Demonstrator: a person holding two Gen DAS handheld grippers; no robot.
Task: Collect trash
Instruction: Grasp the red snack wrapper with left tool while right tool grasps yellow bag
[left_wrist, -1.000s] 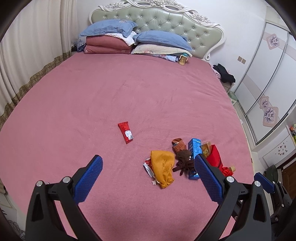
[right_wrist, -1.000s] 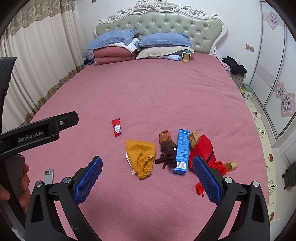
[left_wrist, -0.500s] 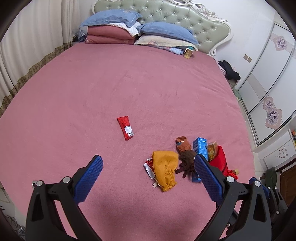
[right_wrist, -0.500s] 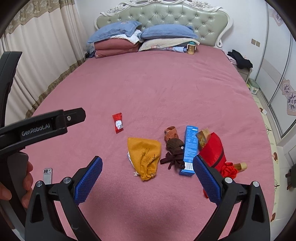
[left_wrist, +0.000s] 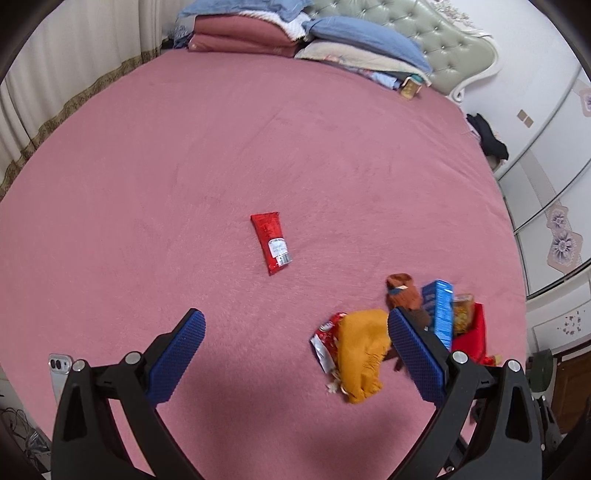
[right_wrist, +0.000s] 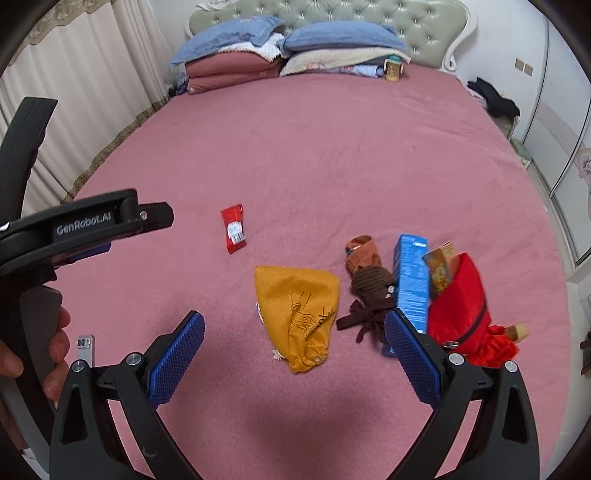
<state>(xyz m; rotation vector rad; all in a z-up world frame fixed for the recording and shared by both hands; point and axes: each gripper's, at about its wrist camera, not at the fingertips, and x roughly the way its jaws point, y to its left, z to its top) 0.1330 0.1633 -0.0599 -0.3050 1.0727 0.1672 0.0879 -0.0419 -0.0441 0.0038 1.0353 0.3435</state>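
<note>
Approach stage: left gripper (left_wrist: 295, 328) & right gripper (right_wrist: 293, 326) both spread wide, empty, over bed (left_wrist: 258, 147). Next prob: descend onto red wrapper (left_wrist: 271, 242), pinch flat.

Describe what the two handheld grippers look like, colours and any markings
Both the left gripper and the right gripper have black frames, silver pivot screws and blue textured pads. In the right wrist view, the left one's black body carries white "GenRobot.AI" lettering.

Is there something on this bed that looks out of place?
Yes. A red snack wrapper lies alone mid-bed, and another wrapper peeks out from under the yellow pouch. A phone lies near the bed's edge.
</note>
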